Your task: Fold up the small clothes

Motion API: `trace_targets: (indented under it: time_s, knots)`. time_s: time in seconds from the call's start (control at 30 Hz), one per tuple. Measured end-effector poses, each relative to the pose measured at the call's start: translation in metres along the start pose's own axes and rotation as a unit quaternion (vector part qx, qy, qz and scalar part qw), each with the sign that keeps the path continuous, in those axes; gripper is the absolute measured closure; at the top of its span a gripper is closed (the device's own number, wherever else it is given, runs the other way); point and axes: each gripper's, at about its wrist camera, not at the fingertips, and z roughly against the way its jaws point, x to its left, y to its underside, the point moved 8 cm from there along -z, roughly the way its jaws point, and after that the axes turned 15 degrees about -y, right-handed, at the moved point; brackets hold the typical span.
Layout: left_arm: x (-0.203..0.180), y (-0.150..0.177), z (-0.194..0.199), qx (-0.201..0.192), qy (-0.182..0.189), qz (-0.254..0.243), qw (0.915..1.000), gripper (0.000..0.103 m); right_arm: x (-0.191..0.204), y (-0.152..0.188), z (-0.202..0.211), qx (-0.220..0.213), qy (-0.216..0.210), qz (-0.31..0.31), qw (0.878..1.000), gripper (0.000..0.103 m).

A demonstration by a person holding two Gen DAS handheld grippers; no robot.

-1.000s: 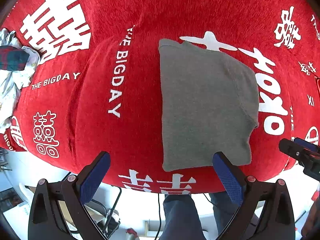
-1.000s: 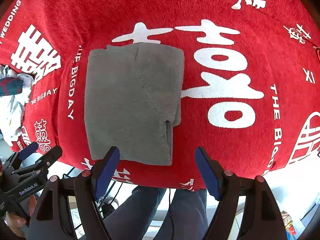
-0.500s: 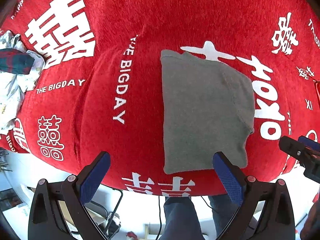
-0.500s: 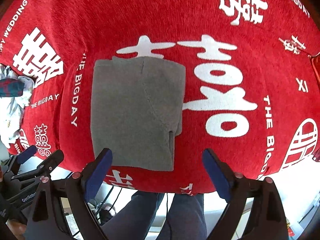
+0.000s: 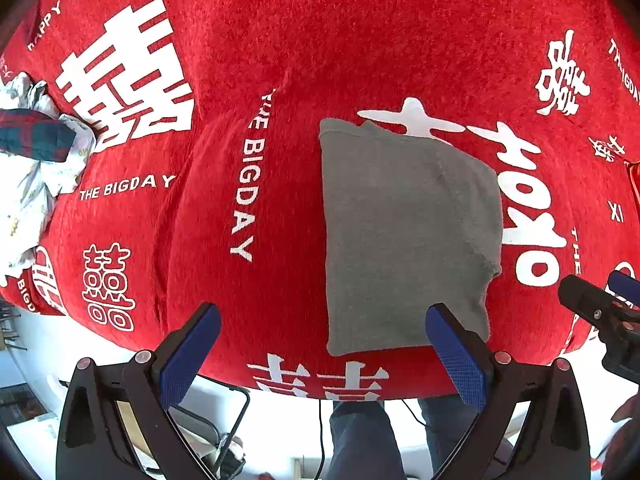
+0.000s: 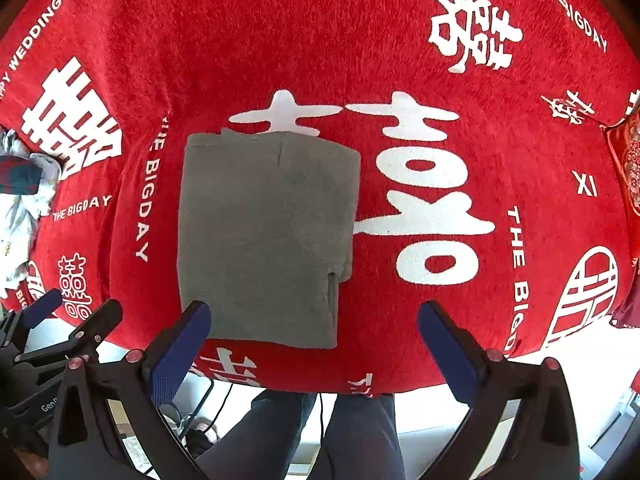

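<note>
Left gripper (image 5: 322, 354) jaws wide, nothing held. Right gripper (image 6: 314, 346) jaws opening, nothing between them. Just beyond, folded grey garment (image 6: 266, 236) lies flat near the front edge of red printed cloth (image 6: 360, 32). Crumpled clothes pile (image 5: 28, 168) far left.

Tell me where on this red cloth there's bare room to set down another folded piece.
The widest free patch lies right of the folded grey garment, across the red cloth toward its right edge. The strip between the garment and the pile of clothes at the left edge is also bare. The near edge is crowded: both hand-held grippers, left and right, hang there, the right one's jaws opening, empty.
</note>
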Motion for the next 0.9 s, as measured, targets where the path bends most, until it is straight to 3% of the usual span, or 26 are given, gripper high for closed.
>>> trace_targets:
  time_s: [0.9]
  knots:
    - [-0.0043,-0.0009,0.0065,-0.005,0.004,0.003,1.0000,0.000,-0.0002,0.0008,0.0023,0.004,0.008,-0.001,1.000,0.000]
